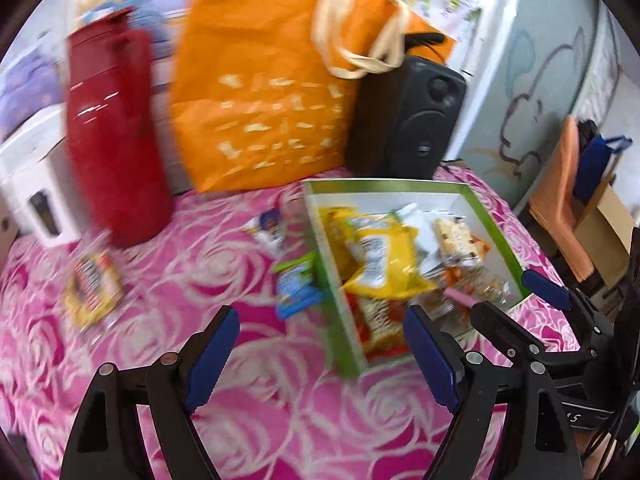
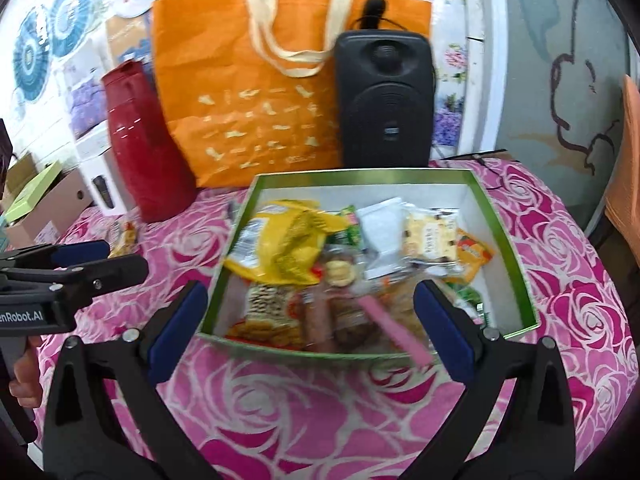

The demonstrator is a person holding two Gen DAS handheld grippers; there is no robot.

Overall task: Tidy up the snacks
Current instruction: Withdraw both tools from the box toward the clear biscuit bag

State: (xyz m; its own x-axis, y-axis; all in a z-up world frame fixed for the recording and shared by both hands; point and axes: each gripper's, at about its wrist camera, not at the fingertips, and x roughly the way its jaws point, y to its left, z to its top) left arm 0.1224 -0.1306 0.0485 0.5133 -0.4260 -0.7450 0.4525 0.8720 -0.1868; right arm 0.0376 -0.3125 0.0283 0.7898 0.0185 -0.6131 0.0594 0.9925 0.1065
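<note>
right tongs (image 2: pixel 310 324) gape empty just before snack box (image 2: pixel 504 220).

The left gripper (image 1: pixel 320 354) hangs low over the near part of the surface, its blue-padded fingers (image 1: pixel 212 360) spread wide with nothing between them. The right gripper (image 2: pixel 310 326) is held beside it, toward the surface's right edge, jaws likewise wide apart and empty (both views are smeared with blur). A hand (image 2: pixel 24 376) wraps the left tool's grip from below; the hand on the right tool is out of sight.
</note>
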